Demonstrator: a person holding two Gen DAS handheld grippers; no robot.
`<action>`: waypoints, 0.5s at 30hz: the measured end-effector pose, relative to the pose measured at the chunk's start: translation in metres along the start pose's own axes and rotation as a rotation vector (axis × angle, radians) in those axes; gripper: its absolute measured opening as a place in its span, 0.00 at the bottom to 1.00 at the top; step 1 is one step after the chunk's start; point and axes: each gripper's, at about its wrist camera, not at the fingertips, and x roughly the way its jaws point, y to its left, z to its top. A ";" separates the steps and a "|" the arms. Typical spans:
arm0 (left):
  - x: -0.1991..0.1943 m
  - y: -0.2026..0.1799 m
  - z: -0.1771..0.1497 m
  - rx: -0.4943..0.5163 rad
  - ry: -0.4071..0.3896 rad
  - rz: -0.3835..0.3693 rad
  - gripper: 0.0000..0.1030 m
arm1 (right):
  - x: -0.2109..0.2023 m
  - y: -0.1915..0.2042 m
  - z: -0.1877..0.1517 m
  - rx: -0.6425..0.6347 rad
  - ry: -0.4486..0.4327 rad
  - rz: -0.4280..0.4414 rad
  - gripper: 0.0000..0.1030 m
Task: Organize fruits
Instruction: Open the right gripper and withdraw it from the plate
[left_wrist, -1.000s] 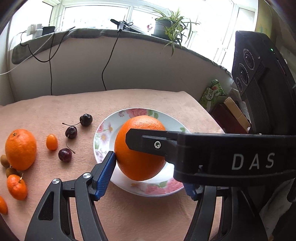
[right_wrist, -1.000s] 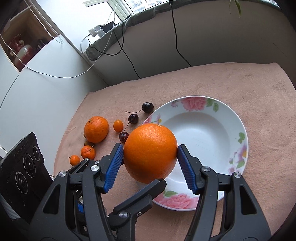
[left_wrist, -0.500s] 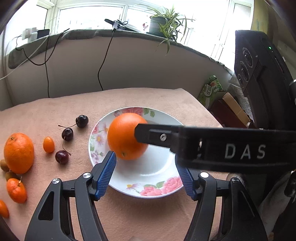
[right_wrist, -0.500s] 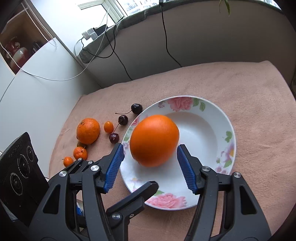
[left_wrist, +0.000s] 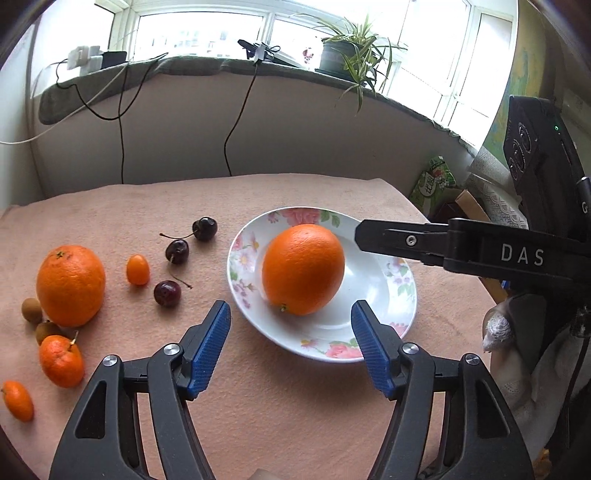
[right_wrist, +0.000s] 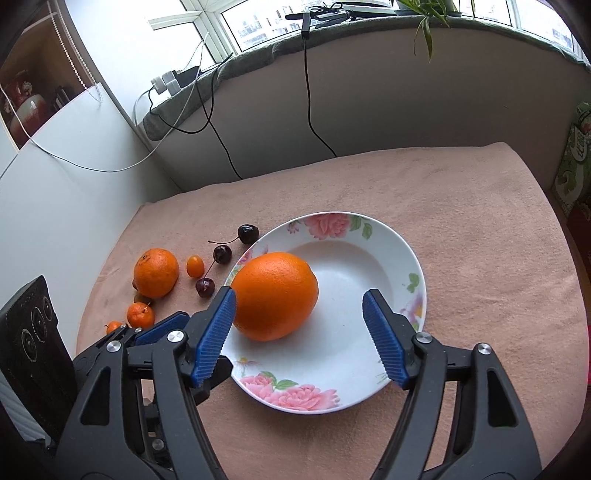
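A large orange (right_wrist: 275, 295) lies in the white floral plate (right_wrist: 402, 258), left of its middle. My right gripper (right_wrist: 299, 299) hangs over the plate's near side, and its jaws are opening. The left blue pad stands beside the orange's left flank; the right pad is well clear of it. In the left wrist view the same orange (left_wrist: 303, 269) rests free in the plate (left_wrist: 406, 295). My left gripper (left_wrist: 291, 310) is open just short of the plate, holding nothing. One black finger (left_wrist: 406, 240) of the right gripper reaches in from the right.
Left of the plate on the pink cloth lie a second orange (left_wrist: 70, 284), a kumquat (left_wrist: 137, 269), three cherries (left_wrist: 177, 251), a mandarin (left_wrist: 61, 360) and small brown fruits (left_wrist: 31, 310). A wall with hanging cables (left_wrist: 236, 122) closes the back. Boxes and bags (left_wrist: 436, 181) stand past the right edge.
The right gripper set the orange down in the plate, let go and widened its jaws. The left gripper drew back from the orange, and the view shifted left.
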 end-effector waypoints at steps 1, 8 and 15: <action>-0.004 0.003 -0.001 -0.003 -0.005 0.001 0.66 | -0.002 -0.001 -0.001 0.006 -0.007 0.005 0.76; -0.028 0.031 -0.010 -0.007 -0.029 0.069 0.66 | -0.009 -0.003 -0.003 0.026 -0.034 0.007 0.80; -0.046 0.064 -0.013 -0.053 -0.044 0.143 0.68 | -0.004 0.012 -0.002 -0.008 -0.030 0.013 0.80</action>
